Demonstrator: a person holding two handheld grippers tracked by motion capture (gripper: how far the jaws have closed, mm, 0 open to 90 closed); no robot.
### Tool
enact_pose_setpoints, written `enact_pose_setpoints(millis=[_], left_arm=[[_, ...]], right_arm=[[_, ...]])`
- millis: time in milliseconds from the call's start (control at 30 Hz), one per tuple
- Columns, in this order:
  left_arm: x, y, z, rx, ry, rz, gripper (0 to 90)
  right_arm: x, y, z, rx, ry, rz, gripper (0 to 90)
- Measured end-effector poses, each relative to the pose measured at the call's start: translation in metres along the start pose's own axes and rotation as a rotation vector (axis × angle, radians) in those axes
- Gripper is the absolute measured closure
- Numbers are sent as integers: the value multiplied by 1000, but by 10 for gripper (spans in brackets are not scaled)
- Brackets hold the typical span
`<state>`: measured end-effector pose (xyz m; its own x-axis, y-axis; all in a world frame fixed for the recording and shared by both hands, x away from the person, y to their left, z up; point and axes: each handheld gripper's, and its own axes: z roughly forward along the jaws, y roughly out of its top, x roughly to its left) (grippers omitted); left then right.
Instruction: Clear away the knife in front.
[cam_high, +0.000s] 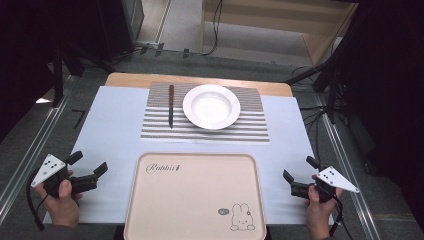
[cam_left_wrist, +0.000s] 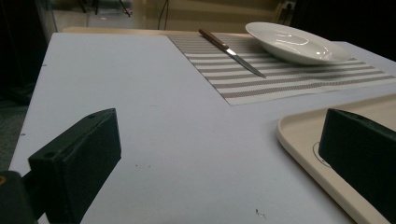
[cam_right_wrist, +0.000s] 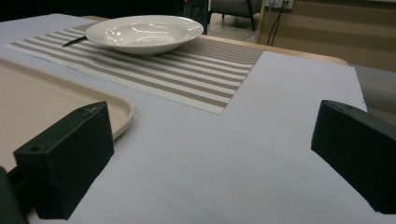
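Note:
A white deep plate (cam_high: 211, 106) sits on a striped placemat (cam_high: 250, 125) at the far middle of the table. A knife (cam_high: 171, 105) with a brown handle lies on the mat left of the plate, blade toward me. A bare beige tray (cam_high: 195, 200) with a rabbit drawing lies near the front edge. My left gripper (cam_high: 89, 163) is held left of the tray, open and holding nothing. My right gripper (cam_high: 299, 168) is held right of the tray, open too. In the left gripper view the knife (cam_left_wrist: 231, 51) and plate (cam_left_wrist: 299, 43) lie far ahead.
A pale blue-white cover (cam_high: 115, 130) spreads over the wooden table. Dark stands and cables (cam_high: 320, 75) surround the table on the floor. In the right gripper view the tray's corner (cam_right_wrist: 116, 112) is at the left and the placemat (cam_right_wrist: 187, 70) lies ahead.

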<state>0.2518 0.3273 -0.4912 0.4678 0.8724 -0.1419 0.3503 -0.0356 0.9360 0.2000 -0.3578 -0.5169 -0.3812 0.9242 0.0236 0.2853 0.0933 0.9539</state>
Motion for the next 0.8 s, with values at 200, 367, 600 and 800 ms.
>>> enact_pose_setpoints(millis=[200, 367, 600, 800], left_arm=[[-5, 3, -3, 2, 19, 49, 7], [-6, 6, -4, 8, 24, 49, 7], [-20, 20, -1, 9, 18, 60, 6], [-30, 29, 3, 2, -1, 66, 4]], right_arm=[[0, 0, 0, -2, 6, -1, 0], [0, 0, -1, -5, 5, 9, 0], [1, 0, -2, -16, 36, 1, 0], [0, -1, -3, -20, 40, 2, 0]])
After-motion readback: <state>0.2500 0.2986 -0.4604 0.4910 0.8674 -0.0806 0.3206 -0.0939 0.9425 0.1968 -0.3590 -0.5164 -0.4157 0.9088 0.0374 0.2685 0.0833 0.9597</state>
